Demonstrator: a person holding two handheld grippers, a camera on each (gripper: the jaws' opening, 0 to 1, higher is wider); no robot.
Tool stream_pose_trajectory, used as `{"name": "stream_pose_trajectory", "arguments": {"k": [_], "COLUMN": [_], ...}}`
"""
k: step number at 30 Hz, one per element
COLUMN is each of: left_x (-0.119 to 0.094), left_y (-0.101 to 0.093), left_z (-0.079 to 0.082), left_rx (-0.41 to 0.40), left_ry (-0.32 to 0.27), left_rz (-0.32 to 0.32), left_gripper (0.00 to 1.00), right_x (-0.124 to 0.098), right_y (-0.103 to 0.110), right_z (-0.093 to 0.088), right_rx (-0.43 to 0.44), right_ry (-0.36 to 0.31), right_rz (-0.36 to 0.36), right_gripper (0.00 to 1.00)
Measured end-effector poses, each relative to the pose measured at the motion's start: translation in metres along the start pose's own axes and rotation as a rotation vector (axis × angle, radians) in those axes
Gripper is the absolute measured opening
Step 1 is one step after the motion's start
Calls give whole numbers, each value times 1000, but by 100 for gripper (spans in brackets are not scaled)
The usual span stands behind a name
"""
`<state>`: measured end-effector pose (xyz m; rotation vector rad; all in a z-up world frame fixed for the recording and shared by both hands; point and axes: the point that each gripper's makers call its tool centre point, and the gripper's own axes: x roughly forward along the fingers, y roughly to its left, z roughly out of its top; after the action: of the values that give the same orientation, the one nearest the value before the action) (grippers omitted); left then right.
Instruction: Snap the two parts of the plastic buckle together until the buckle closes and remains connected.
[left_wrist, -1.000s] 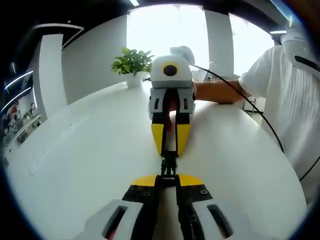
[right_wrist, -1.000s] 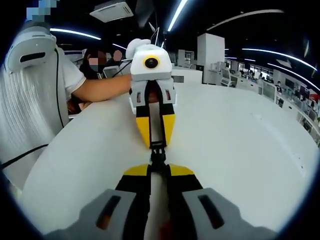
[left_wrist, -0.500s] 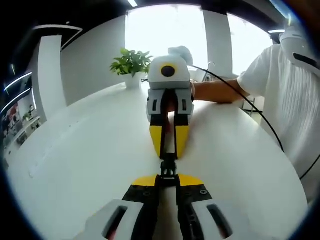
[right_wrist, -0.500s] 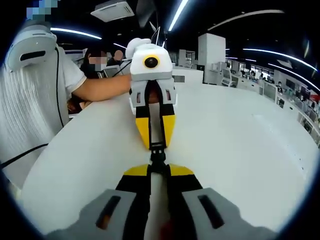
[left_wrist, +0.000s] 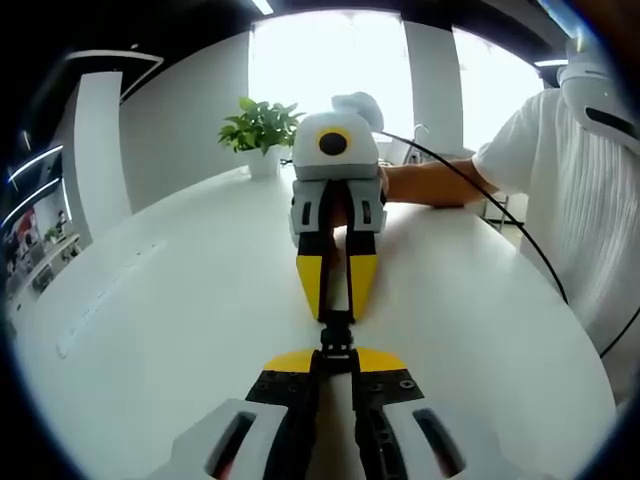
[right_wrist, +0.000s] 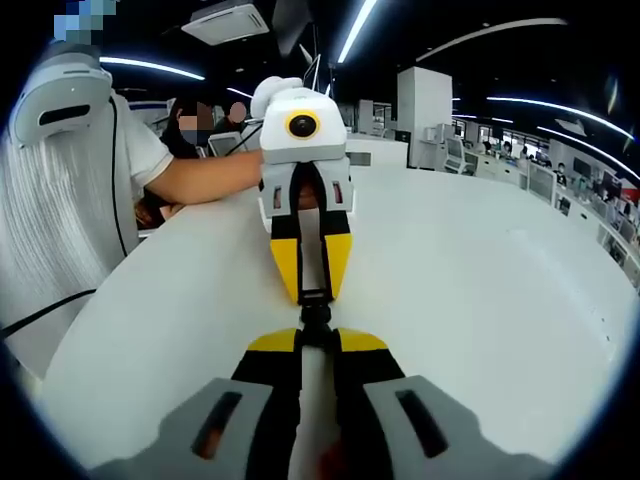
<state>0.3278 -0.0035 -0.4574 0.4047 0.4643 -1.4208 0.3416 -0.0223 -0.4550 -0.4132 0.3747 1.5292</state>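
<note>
1. In the left gripper view, the left gripper (left_wrist: 336, 360) rises from the bottom centre, jaws clamped tight on the black plastic buckle (left_wrist: 336, 335).
2. Facing it, the right gripper (left_wrist: 337, 312) pinches the buckle's far end.
3. Right gripper view: same meeting, buckle (right_wrist: 316, 318) at frame centre, just above the white table (right_wrist: 480, 300).
4. A potted plant (left_wrist: 262, 128) sits upper left.

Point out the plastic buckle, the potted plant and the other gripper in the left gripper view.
plastic buckle (left_wrist: 337, 337), left gripper view, its black middle between the two grippers.
potted plant (left_wrist: 262, 125), left gripper view, its green leaves.
right gripper (left_wrist: 337, 308), left gripper view, between its yellow tips.
</note>
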Motion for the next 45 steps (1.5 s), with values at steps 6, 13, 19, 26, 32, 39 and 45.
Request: {"name": "stream_pose_trajectory", "arguments": {"k": [6, 13, 19, 26, 32, 39, 45], "left_x": [-2, -4, -5, -4, -3, -2, 2], "left_y": [5, 11, 14, 13, 10, 6, 10], "left_z": [-2, -5, -5, -4, -3, -2, -2], "left_rx": [-1, 1, 6, 15, 28, 28, 38], "left_ry": [-2, -8, -9, -9, -10, -22, -26], "left_rz": [-2, -7, -5, -7, -26, -41, -25], "left_gripper": [9, 9, 9, 8, 8, 8, 8], "right_x": [0, 1, 2, 3, 4, 7, 3], "right_y": [-1, 0, -1, -2, -4, -6, 0], "right_z": [0, 1, 2, 2, 3, 4, 9], "right_rx": [5, 8, 8, 5, 4, 0, -7], "right_ry": [-2, -6, -9, -9, -8, -10, -17], "right_rz": [0, 3, 2, 7, 35, 54, 46], "right_gripper": [11, 10, 10, 10, 9, 9, 9]}}
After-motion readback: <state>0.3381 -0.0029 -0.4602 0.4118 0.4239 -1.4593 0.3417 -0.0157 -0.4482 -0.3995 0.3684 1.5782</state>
